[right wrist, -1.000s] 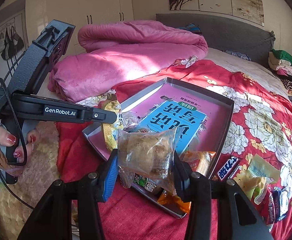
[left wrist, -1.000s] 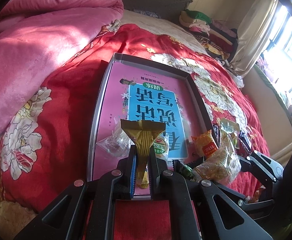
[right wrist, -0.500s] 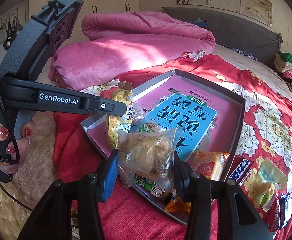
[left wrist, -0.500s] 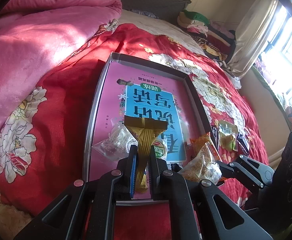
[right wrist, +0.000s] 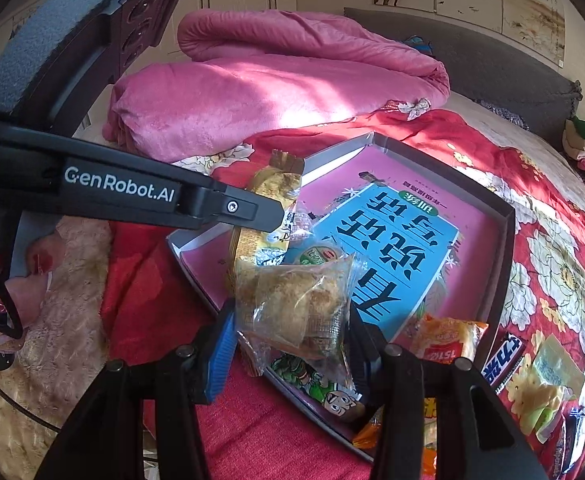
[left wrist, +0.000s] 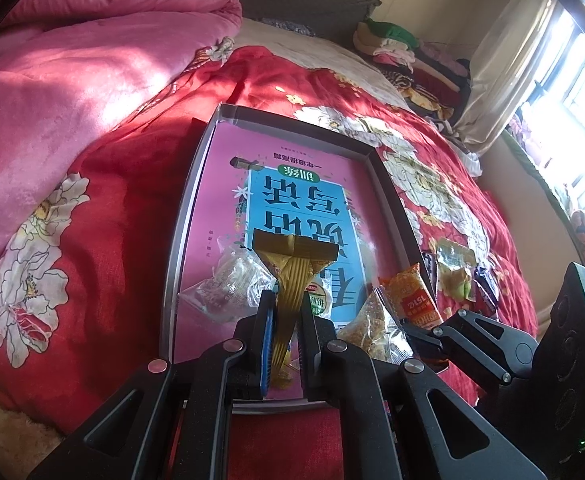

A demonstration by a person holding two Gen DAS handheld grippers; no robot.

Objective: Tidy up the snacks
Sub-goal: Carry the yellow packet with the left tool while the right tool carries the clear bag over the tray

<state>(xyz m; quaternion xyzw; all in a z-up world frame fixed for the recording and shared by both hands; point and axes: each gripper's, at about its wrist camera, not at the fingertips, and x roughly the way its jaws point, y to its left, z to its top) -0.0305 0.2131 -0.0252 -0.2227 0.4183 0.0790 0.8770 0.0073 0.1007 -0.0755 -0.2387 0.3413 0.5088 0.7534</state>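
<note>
Right now the left tongs (left wrist: 283,332) are clenched on a gold snack packet (left wrist: 292,276), held over the near end of the shallow box (left wrist: 196,184); the right tongs (right wrist: 292,340) grip a clear-wrapped pastry (right wrist: 296,300) above the box's near corner. Inside lie a pink-and-blue book (left wrist: 304,216) and other snacks; more packets (right wrist: 548,384) sit on the red floral bedspread (left wrist: 124,200) beside it.

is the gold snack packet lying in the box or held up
Held up: the left hand-held gripper is shut on the gold snack packet, which stands upright above the box floor.
</note>
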